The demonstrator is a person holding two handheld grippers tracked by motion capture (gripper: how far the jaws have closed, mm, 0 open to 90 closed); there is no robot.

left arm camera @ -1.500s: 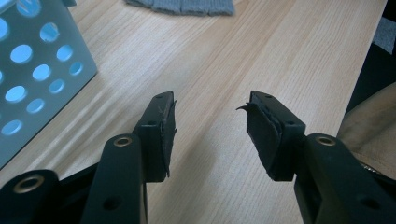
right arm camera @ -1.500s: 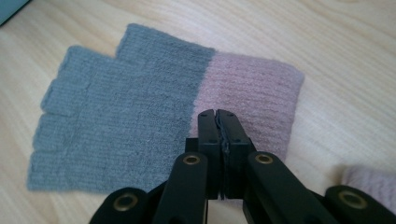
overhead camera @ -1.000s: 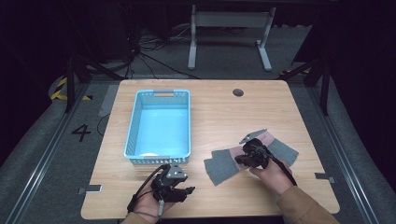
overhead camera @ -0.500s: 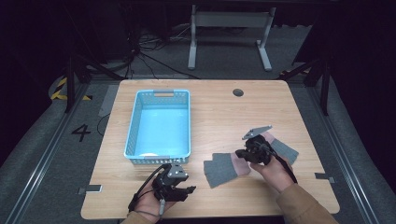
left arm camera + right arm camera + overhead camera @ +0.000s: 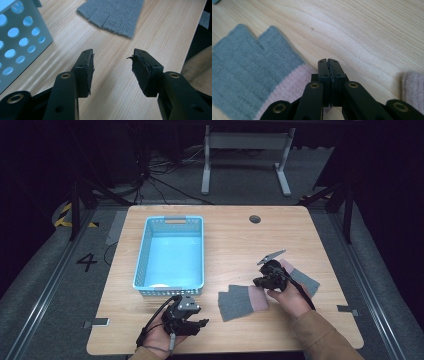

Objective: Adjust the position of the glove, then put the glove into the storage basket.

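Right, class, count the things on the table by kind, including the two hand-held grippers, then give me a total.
Grey-and-pink gloves: 2
Blue basket: 1
Grippers: 2 (left gripper, right gripper)
Total: 5

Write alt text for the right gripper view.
The right gripper points down at a wooden table with its black jaws shut together, nothing visibly between them. Just left of the jaws lies a knitted glove, grey at the fingers and pink at the cuff. A second pink knit edge shows at the right.
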